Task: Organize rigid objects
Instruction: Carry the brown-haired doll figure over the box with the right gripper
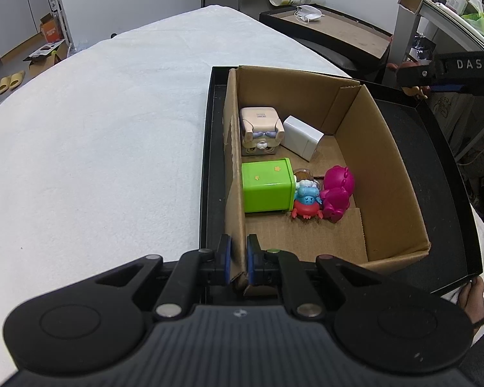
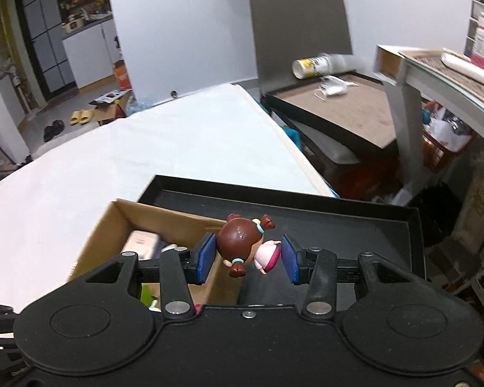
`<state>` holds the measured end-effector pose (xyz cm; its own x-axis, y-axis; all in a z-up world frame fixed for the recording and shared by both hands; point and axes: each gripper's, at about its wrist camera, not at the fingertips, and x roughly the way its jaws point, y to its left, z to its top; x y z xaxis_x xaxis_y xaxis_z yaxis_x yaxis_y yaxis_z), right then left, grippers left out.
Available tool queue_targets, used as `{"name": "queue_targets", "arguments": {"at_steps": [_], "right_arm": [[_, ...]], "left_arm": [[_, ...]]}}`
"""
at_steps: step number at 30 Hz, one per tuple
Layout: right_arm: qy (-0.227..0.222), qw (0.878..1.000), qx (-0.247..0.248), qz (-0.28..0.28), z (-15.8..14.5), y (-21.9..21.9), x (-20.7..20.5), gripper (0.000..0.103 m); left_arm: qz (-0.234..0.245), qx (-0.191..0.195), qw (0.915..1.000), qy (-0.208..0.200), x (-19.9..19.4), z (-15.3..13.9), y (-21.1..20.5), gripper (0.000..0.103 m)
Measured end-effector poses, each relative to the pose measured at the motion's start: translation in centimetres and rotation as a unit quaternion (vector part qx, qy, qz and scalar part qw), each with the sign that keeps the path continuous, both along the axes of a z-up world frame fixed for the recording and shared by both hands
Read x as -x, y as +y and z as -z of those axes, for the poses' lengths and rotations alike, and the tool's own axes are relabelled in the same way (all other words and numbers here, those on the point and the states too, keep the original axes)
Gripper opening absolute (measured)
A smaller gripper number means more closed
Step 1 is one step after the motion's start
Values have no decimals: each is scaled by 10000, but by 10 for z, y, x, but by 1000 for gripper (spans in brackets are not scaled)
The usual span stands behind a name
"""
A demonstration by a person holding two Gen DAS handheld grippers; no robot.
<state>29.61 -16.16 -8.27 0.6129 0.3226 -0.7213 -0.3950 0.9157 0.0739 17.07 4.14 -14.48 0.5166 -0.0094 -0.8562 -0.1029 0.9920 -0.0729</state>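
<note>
White surface (image 1: pixel 96 148) carries a tray (image 1: pixel 442 148) holding the box (image 1: pixel 387 174). Left gripper (image 1: pixel 238 259) fingers pinch shut on its 6 o'clock wall; right gripper (image 2: pixel 248 256), partly open, clamps a doll (image 2: pixel 242 242). The round head could slip free and miss.

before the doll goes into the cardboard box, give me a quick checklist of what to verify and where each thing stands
1. Doll held between the right hand-held gripper pads: ok, head against one pad, feet at the other, lying sideways.
2. Left hand-held gripper steadying the cardboard box: ok, shut on the near wall.
3. Free floor in the box: ok, bare cardboard near the front and right, beside the pink figure.
4. Toys already inside out of the way: ok, green box, tan figure and white box sit along the left and back.
5. Doll above the box opening: cannot tell, it appears over the box's far wall and the black tray.
6. Grip firmness: cannot tell.
</note>
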Motion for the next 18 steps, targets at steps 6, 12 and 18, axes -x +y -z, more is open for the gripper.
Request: {"name": "queue_targets", "arguments": {"at_steps": [6,12,18], "right_arm": [[19,9998,-94,-187,-2,10,3,43],[11,9989,-98,-448,2,27,7,43],[94,9974,174,-699,17,50,11,43]], "left_arm": [[-4,15,10000,-2,0,0,1,9],[-13,59,10000,-12,0,0,2,9],[-11,129,9999,-24,1,-1,5,9]]}}
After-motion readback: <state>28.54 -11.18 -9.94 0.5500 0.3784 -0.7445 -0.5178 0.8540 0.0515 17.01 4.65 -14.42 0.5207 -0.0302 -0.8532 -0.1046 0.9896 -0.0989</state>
